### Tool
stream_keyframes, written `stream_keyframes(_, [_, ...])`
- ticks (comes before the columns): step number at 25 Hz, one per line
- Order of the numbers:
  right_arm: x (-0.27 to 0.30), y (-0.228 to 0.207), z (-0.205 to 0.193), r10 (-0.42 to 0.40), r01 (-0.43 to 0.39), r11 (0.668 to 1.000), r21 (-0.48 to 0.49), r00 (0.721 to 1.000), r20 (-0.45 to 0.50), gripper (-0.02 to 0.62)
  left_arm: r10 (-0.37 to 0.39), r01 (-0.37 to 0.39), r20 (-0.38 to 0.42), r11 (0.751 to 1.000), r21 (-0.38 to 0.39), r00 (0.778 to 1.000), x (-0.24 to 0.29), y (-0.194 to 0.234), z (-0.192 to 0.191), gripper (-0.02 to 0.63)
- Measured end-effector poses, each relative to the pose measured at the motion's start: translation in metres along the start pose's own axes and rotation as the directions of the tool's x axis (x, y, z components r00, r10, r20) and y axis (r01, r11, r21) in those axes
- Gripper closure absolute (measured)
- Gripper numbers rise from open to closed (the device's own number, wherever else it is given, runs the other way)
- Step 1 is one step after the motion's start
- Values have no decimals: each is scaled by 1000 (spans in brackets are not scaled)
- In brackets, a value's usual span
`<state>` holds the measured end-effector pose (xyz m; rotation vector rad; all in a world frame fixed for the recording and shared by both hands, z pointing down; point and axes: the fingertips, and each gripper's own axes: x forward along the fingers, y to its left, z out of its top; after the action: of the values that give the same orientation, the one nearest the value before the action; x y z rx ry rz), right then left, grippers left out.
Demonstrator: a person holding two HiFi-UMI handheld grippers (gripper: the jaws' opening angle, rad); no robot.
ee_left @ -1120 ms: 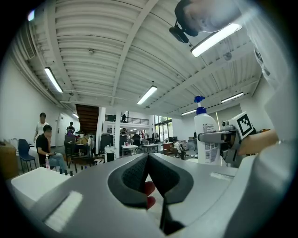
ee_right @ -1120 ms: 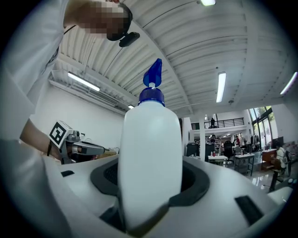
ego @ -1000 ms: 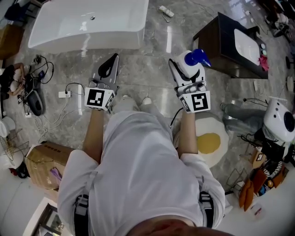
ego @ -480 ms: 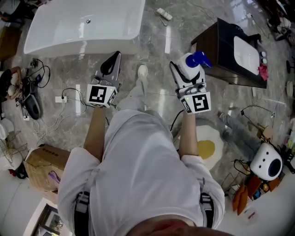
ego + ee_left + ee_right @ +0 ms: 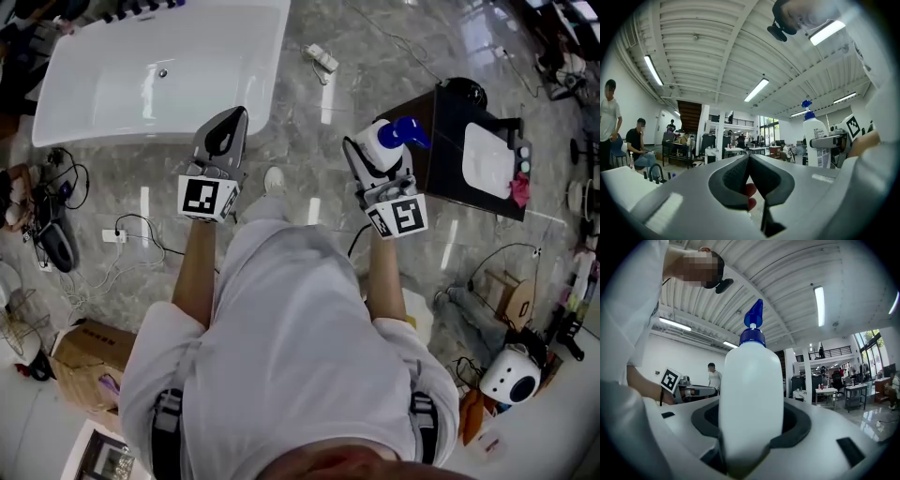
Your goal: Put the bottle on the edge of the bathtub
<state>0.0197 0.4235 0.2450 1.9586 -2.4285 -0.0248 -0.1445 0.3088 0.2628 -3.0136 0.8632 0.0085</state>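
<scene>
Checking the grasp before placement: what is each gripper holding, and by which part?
The right gripper clamps the white bottle around its body, below the blue pump. The left gripper is shut, holding nothing.

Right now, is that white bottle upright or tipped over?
Upright. The bottle stands clamped in the right gripper, with its blue pump on top in both gripper views.

Both grippers have advanced across the floor. The left gripper (image 5: 232, 120) now shows against the bathtub's (image 5: 122, 129) near wall by its right corner, and the bottle (image 5: 384, 142) in the right gripper (image 5: 373, 161) has drawn beside the dark cabinet's (image 5: 448, 131) left edge.
</scene>
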Motion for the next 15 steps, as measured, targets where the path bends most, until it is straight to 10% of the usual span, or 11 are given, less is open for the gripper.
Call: stream_keyframes(15, [196,-155,-22,154,-153,988,16,988,-3,345,128,-128,-9,992,1,992,183,118,-16,606])
